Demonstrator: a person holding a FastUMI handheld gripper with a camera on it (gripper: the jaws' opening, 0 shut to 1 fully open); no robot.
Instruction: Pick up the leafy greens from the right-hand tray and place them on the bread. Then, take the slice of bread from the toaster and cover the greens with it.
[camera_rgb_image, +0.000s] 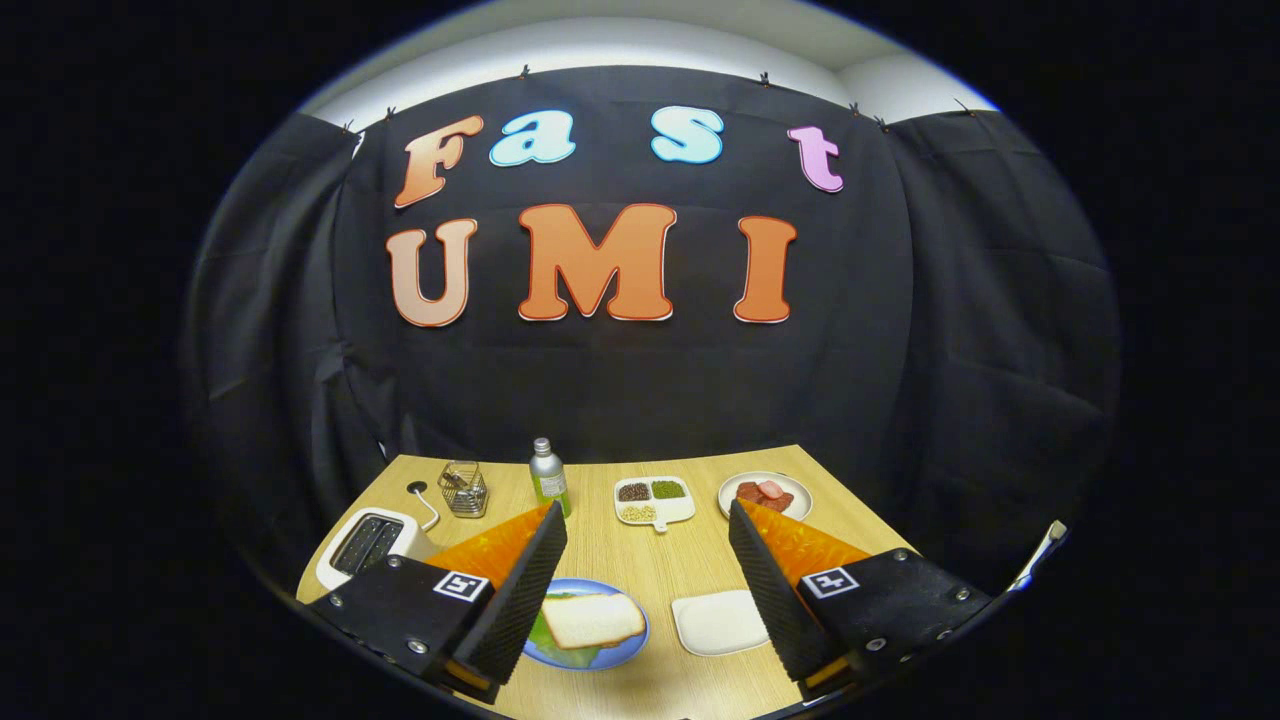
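Note:
A blue plate (634, 648) lies on the wooden table between my fingers, close to the left one. On it a slice of white bread (592, 620) rests on top of leafy greens (548, 642), whose edges stick out under the bread on the left. A small white tray (716, 622) sits to the right of the plate, by the right finger, with a bare surface. The white toaster (368, 545) stands beyond the left finger, its slots dark. My gripper (645, 512) hovers above the table, open, with nothing between its fingers.
Along the table's back stand a wire basket (463, 488), a metal bottle (548, 476), a white divided dish (654, 500) of seeds and a plate (765, 494) with meat. The toaster's cord runs toward the basket. Black cloth walls close in behind and beside the table.

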